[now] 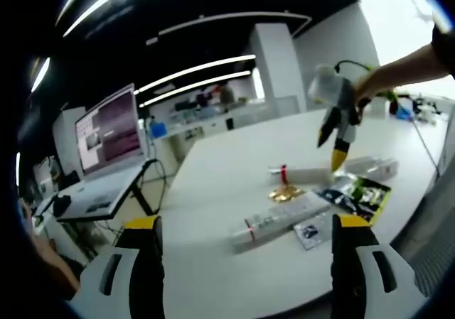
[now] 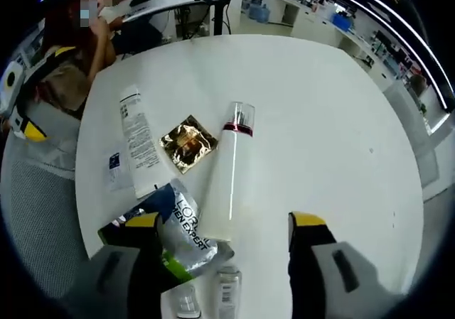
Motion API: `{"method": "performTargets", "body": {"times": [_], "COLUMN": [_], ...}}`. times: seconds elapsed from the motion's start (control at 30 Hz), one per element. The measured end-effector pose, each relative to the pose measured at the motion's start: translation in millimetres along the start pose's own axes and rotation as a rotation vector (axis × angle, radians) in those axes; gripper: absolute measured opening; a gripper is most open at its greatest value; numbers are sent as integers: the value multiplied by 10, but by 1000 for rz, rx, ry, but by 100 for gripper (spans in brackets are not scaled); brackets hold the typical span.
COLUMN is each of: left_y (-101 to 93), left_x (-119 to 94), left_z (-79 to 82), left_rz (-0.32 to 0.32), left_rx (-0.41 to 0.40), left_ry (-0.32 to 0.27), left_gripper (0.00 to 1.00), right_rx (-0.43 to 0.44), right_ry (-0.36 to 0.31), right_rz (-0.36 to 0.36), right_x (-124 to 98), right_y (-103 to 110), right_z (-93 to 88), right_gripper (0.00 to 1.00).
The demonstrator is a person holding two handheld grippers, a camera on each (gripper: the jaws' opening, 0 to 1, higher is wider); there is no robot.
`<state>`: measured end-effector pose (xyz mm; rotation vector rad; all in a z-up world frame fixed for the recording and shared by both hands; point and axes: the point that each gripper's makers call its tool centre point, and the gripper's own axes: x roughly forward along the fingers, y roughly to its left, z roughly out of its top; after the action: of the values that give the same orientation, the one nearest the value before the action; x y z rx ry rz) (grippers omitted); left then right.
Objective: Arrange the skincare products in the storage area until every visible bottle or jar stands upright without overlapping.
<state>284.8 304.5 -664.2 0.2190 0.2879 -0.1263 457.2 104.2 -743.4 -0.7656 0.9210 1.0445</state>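
With both the right gripper (image 2: 224, 237) and left gripper (image 1: 245, 244) spread and empty, the lying white bottle (image 2: 224, 184) could be rolled off the table (image 2: 320, 106) if nudged sideways

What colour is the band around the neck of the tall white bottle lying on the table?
Red, clearest in the right gripper view on the white bottle.

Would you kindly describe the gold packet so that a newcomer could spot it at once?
Start at the white table in the right gripper view. Near its edge, products lie in a cluster; the gold packet sits flat between the long white bottle and the flat white tube. It alone is shiny, golden and square.
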Motion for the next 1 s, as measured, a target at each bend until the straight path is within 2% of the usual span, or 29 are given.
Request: {"method": "performTargets", "body": {"times": [0.37,0.63,0.83,1.0], "left_y": [-5,-8,-14,-20], "left_x": [-7,-7,1,6], "left_z": [2,-3,-5,-10], "left_rz": [0,-1,-1,-3], "left_rx": [2,4,2,3], "left_ry": [3,8,10,13], "left_gripper": [96,95,95,94], "right_rx": [3,58,70,56], "right_ry": [42,74,88,113], "right_rz": [45,78,99,96], "right_x": [217,374,406,422], "right_y": [1,4,26,17], "right_z": [79,55,97,101], "right_gripper": [59,49,40,37]}}
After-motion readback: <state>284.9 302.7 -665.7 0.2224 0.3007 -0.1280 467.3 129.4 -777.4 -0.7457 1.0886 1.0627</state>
